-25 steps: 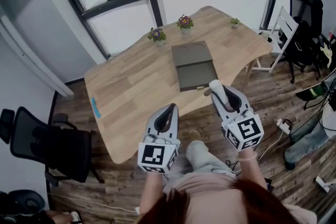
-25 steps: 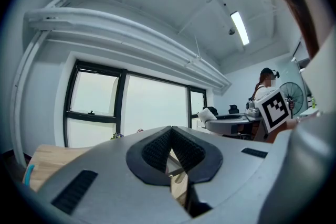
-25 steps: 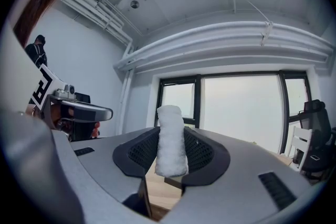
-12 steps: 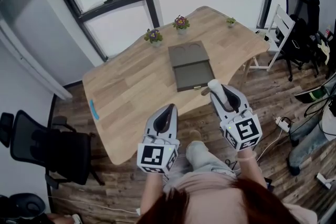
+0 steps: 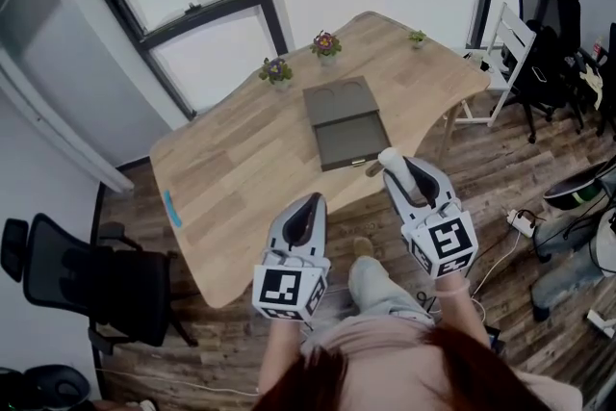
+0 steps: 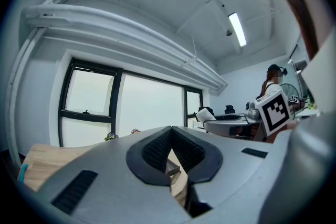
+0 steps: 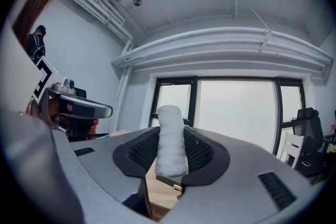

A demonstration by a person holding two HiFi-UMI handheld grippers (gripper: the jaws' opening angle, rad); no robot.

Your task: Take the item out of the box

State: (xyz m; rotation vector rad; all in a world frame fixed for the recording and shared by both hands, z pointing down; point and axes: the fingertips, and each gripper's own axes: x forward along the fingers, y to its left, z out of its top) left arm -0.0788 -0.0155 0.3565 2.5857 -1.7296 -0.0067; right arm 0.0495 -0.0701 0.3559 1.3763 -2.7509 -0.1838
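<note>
**A:** While reading along the right gripper (image 5: pixel 402 173), noted jaws clamped across a white fuzzy roll (image 7: pixel 170 136), pads pressing both its sides, upper end poking past the tips. Judged to be the task's item.

**B:** Confirmed. Held outside the box (image 5: pixel 346 125), off its near corner, by the front edge of the table (image 5: pixel 241 164). Height above the wood not readable. Probably gripped mid-length to stop it swinging. Small brass-coloured end visible below the pads, nature unclear.

**A:** Box status?

**B:** Open, lid laid flat behind the tray, toward the potted plants (image 5: pixel 275 69). Nothing made out inside the tray from the head view, though too small to be sure. Presumably left flat for free access from above.

**A:** Left gripper (image 6: pixel 171 139)?

**B:** Jaws together at the tips, nothing between them. Parked beside the right one, short of the table, apart from box and roll. Likely kept back as unneeded for so light-looking a thing.

**A:** Progress?

**B:** Removal judged essentially done. Remaining: set the roll down on bare wood, away from the box. Risk: soft pile compressing and slipping if released too early or too high.
</note>
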